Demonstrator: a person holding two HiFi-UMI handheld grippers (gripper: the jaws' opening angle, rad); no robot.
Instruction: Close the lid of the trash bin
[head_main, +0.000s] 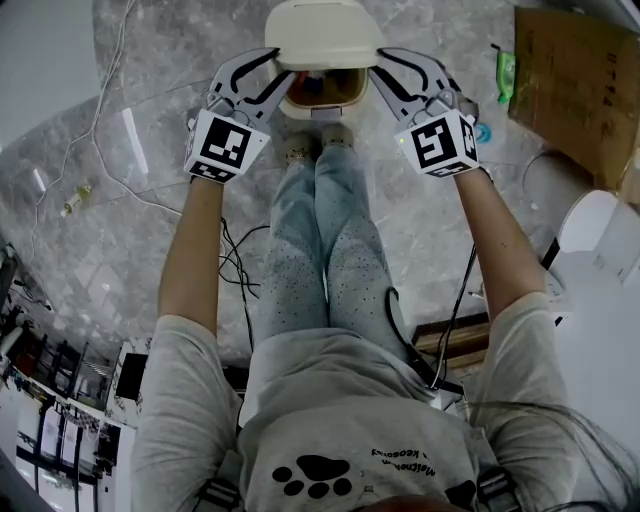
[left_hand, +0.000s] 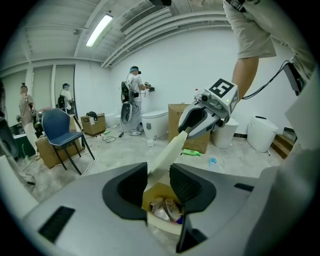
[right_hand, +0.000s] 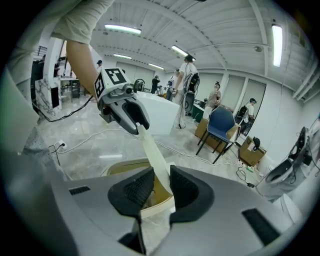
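Observation:
The cream trash bin (head_main: 322, 100) stands on the floor just ahead of the person's feet, its lid (head_main: 322, 30) tilted up over the opening. Rubbish shows inside the bin (left_hand: 165, 206). My left gripper (head_main: 272, 72) is at the lid's left edge and my right gripper (head_main: 383, 68) at its right edge. In the left gripper view the lid (left_hand: 167, 150) runs between the left gripper's (left_hand: 159, 172) jaws. In the right gripper view the lid (right_hand: 155, 155) passes between the right gripper's (right_hand: 161, 180) jaws with a gap beside the left pad. Both stand open around the lid's edge.
A cardboard box (head_main: 580, 90) and a green bottle (head_main: 506, 72) lie at the right, with white toilets (head_main: 590, 230) nearer. Cables (head_main: 110, 190) trail over the marble floor at the left. A blue chair (left_hand: 60, 132) and other people stand farther off.

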